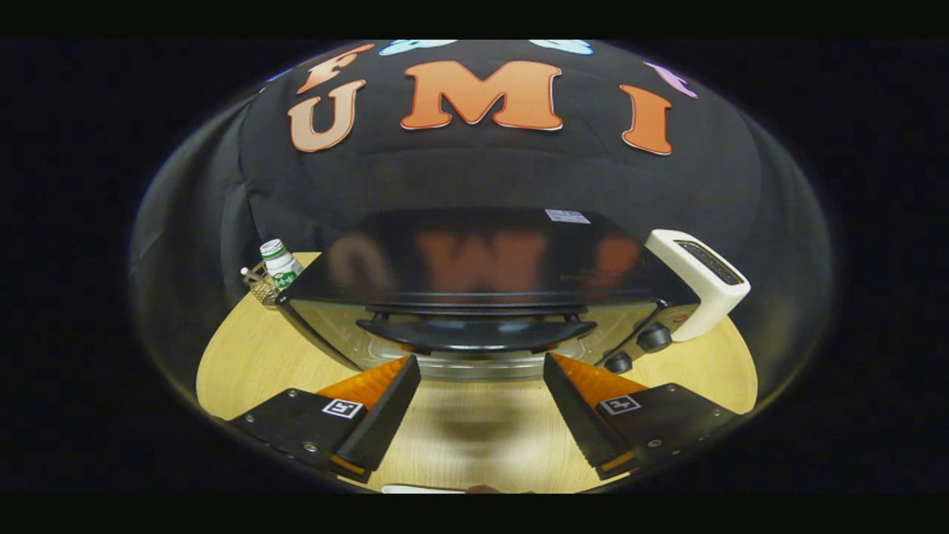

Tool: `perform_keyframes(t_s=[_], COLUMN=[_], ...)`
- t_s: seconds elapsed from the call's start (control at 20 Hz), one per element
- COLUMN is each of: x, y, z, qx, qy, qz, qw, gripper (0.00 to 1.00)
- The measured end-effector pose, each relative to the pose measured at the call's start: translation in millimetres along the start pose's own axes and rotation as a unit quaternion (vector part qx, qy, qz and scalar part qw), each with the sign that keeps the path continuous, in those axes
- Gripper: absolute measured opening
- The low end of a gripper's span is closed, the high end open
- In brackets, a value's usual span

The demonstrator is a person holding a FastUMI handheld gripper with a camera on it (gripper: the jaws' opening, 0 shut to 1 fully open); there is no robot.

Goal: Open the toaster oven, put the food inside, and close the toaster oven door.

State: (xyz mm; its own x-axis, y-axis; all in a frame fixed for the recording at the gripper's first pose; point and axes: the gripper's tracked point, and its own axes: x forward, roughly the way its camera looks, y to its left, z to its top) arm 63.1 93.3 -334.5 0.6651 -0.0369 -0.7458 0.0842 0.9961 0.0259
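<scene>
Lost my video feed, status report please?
Gripper open, empty, fingers spread just short of toaster oven. Door handle ahead between them, door shut. Nothing in the way.

The gripper [482,386] has two black wedge-shaped fingers [378,411] with ribbed orange backing and dark textured pads. Each finger's flat black base carries a small white square marker and silver screws.

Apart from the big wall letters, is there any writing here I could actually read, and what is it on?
None is readable.
White sticker on the black toaster oven top: too blurred.
Label on the small white green-capped bottle: too small.
Square coded tags on the open claw fingers: patterns, not words.
</scene>
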Motion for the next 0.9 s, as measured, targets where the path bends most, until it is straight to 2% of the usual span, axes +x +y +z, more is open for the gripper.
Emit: perform_keyframes(t_s=[0.25, 0.45, 0.6, 0.9], x=[-17, -45, -66, -131], y=[4, 3, 1, -31], z=[6, -1, -5, 43], qx=[0.0, -0.019, -0.009, 0.029], qy=[-0.007, -0.036, -0.061, -0.159], qz=[0.0, -0.005, -0.003, -0.021], qw=[1.0, 0.999, 0.998, 0.987], gripper=[1.0, 1.0, 1.0, 1.0])
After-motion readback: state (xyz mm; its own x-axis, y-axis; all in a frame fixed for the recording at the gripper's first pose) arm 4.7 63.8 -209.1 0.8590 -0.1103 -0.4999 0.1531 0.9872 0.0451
